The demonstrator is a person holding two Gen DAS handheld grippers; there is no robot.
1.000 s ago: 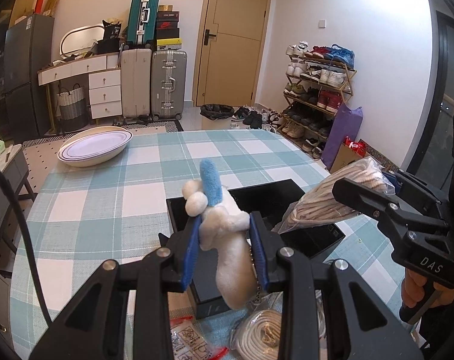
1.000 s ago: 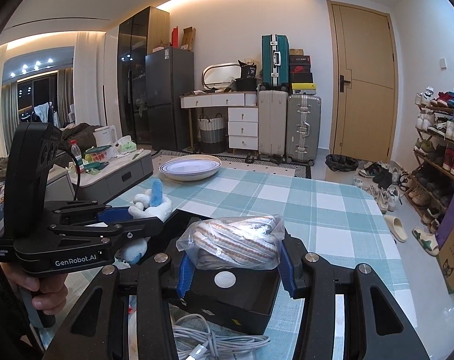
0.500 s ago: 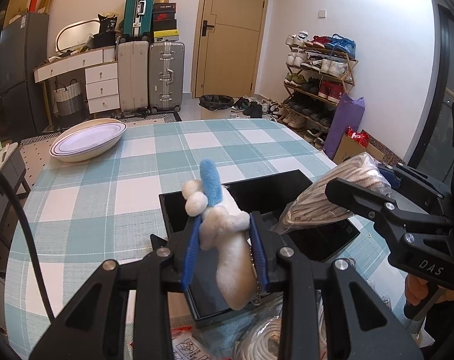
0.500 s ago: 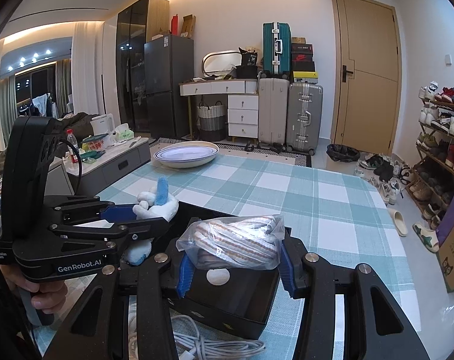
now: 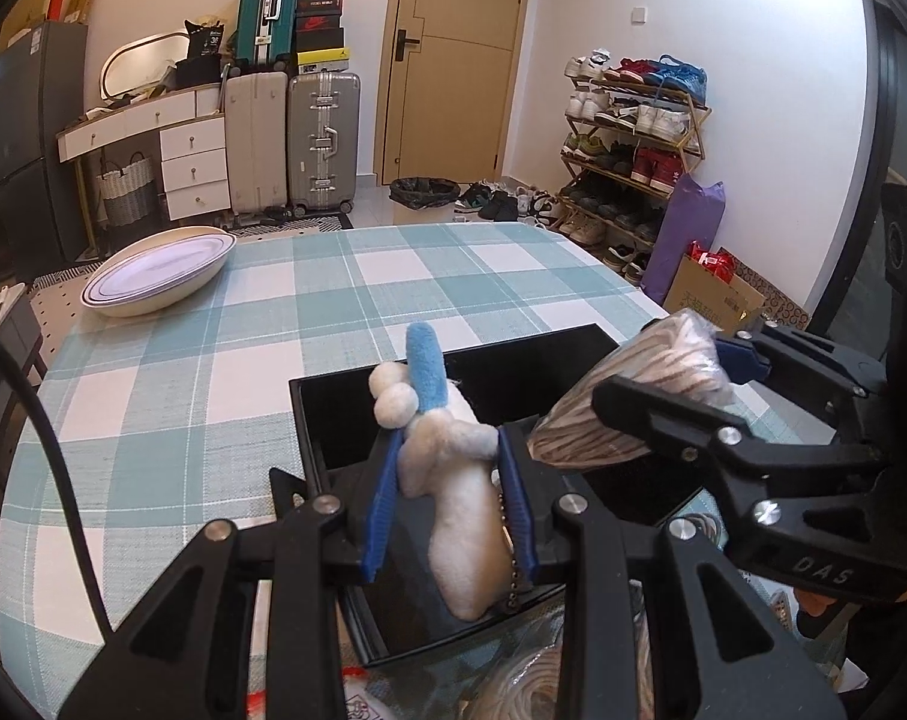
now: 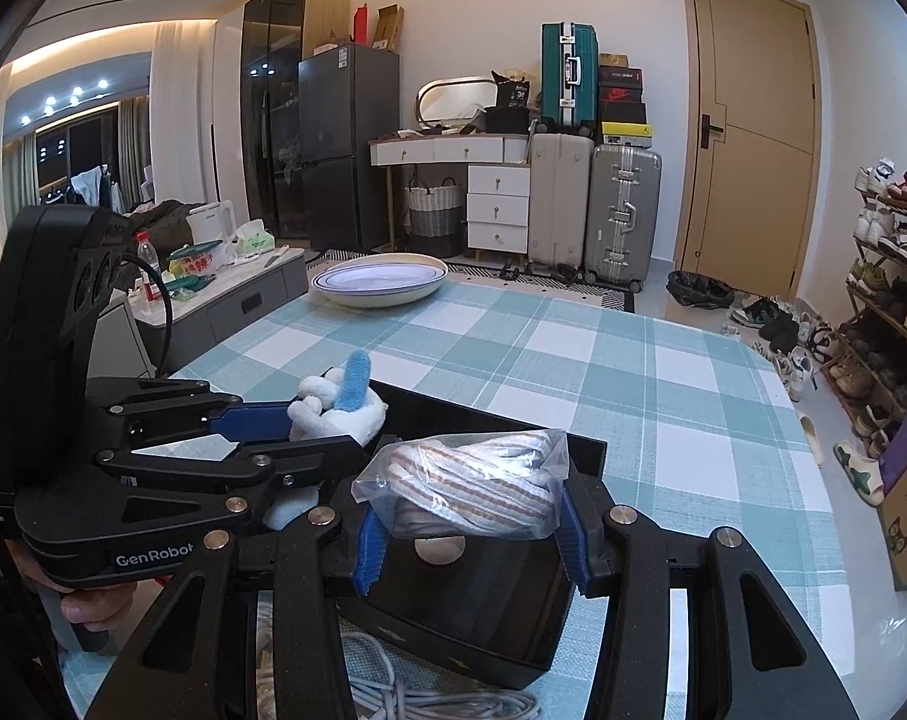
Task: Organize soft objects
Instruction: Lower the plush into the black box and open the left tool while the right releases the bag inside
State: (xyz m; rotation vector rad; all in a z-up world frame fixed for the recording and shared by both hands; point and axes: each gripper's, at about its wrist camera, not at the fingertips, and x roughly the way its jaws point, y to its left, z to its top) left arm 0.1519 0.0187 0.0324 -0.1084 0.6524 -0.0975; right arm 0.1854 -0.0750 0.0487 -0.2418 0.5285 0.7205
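Note:
My left gripper [image 5: 450, 492] is shut on a white plush toy [image 5: 453, 480] with a blue ear and holds it above the left part of a black open box [image 5: 513, 366]. The plush toy also shows in the right wrist view [image 6: 333, 408]. My right gripper [image 6: 465, 516] is shut on a clear bag of striped rope [image 6: 471, 486] and holds it above the black box [image 6: 513, 618]. The bag also shows in the left wrist view [image 5: 633, 396], to the right of the plush.
The box stands on a table with a teal checked cloth [image 5: 273, 324]. A white oval dish [image 5: 159, 270] sits at the far left corner. Coiled white cord [image 6: 405, 684] and small packets [image 5: 369, 702] lie at the near edge. Suitcases and a shoe rack stand beyond.
Both grippers have moved forward over the black box, each keeping its hold. The box now lies further under them.

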